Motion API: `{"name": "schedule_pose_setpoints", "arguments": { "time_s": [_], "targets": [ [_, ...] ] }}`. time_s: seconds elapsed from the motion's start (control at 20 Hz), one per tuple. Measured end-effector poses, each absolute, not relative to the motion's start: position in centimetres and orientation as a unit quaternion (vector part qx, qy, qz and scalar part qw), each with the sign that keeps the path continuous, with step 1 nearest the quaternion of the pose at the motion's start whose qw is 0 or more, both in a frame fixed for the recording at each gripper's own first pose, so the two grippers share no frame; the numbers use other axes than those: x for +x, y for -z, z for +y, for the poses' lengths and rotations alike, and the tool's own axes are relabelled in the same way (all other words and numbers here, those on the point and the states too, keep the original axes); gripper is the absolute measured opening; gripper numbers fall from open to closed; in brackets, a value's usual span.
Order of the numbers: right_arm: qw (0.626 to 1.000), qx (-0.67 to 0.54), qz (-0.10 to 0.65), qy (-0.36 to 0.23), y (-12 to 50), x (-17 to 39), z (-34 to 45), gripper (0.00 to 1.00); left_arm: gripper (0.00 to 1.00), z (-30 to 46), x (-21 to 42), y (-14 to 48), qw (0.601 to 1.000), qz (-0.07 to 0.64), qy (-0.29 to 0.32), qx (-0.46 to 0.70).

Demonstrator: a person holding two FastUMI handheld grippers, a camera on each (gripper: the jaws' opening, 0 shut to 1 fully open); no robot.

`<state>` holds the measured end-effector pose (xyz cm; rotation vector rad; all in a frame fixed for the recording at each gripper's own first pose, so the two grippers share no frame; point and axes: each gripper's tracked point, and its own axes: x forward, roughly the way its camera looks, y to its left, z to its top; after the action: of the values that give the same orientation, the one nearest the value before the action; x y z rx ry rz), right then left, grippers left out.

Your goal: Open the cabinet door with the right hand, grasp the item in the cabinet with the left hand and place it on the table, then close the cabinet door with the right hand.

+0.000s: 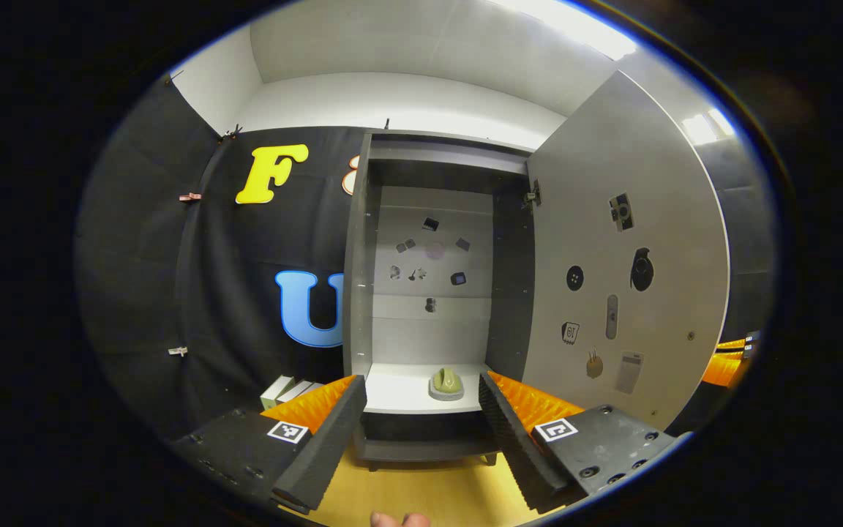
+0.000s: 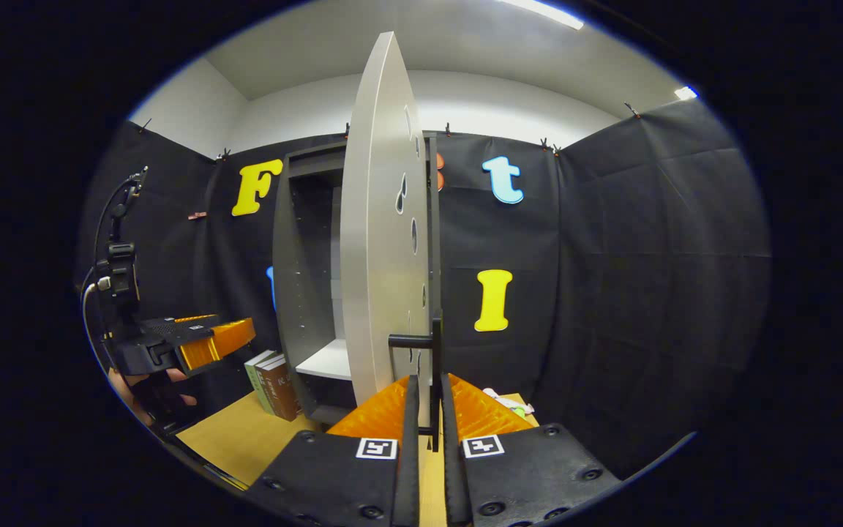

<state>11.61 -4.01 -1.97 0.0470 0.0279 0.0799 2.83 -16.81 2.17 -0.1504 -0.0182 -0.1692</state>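
We see the green item straight ahead on the cabinet shelf between our left gripper's wide jaws — right gripper clamps the door handle.

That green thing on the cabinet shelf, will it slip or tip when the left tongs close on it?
The green item looks rounded and glossy, so it may slip between the open left tongs. It sits on a low grey base, which looks broad, so tipping seems unlikely; whether the two are joined I cannot tell. It looks small, probably light.
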Motion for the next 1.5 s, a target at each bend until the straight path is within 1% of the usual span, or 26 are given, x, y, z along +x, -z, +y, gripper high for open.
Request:
{"name": "schedule_pose_setpoints", "arguments": {
  "time_s": [0.1,0.25,0.45,0.5,0.55,0.65,0.7,0.8,0.95,1.2,1.4,1.45,1.5],
  "targets": [
    [0.999,0.027,0.011,-0.027,1.9,11.6,-4.7,0.14,0.96,-17.5,3.5,-2.4,0.993,-0.010,0.090,-0.080],
    [0.998,0.040,0.007,-0.043,1.9,11.6,-3.6,0.14,0.96,-18.5,5.1,-2.2,0.992,-0.001,0.096,-0.078],
    [0.999,0.017,-0.027,-0.023,0.7,12.1,-5.5,0.14,0.96,-20.0,8.3,-2.0,0.991,0.007,0.112,-0.068],
    [0.999,0.015,-0.032,-0.016,0.7,12.3,-5.9,0.23,0.96,-20.4,9.1,-2.0,0.991,0.008,0.118,-0.067],
    [0.999,0.015,-0.029,-0.008,0.9,12.2,-6.3,0.30,0.96,-20.8,10.0,-2.0,0.990,0.012,0.123,-0.062],
    [0.999,0.016,-0.027,0.005,1.1,11.9,-7.1,0.76,0.97,-22.0,12.2,-1.6,0.989,0.023,0.139,-0.049],
    [0.999,0.010,-0.034,0.026,1.0,12.2,-8.3,0.99,0.97,-22.7,13.3,-1.1,0.988,0.031,0.147,-0.042],
    [0.997,0.006,-0.060,0.044,0.2,12.2,-9.7,0.97,0.96,-24.0,15.6,0.2,0.985,0.053,0.162,-0.036],
    [0.992,0.000,-0.103,0.069,-0.9,13.4,-11.1,0.97,0.96,-25.8,19.3,1.7,0.978,0.087,0.188,-0.017],
    [0.991,-0.025,-0.085,0.096,0.3,13.2,-13.7,0.97,0.96,-29.2,24.9,6.0,0.958,0.177,0.224,0.002],
    [0.989,-0.037,-0.084,0.118,0.8,13.7,-15.7,0.97,0.88,-30.7,29.7,7.8,0.943,0.224,0.242,0.031],
    [0.989,-0.031,-0.078,0.121,1.1,13.6,-15.9,0.96,0.82,-30.7,31.0,8.3,0.941,0.234,0.241,0.043],
    [0.989,-0.025,-0.075,0.125,1.3,13.6,-16.2,0.97,0.80,-30.6,32.1,9.0,0.938,0.248,0.236,0.055]
  ]
}}
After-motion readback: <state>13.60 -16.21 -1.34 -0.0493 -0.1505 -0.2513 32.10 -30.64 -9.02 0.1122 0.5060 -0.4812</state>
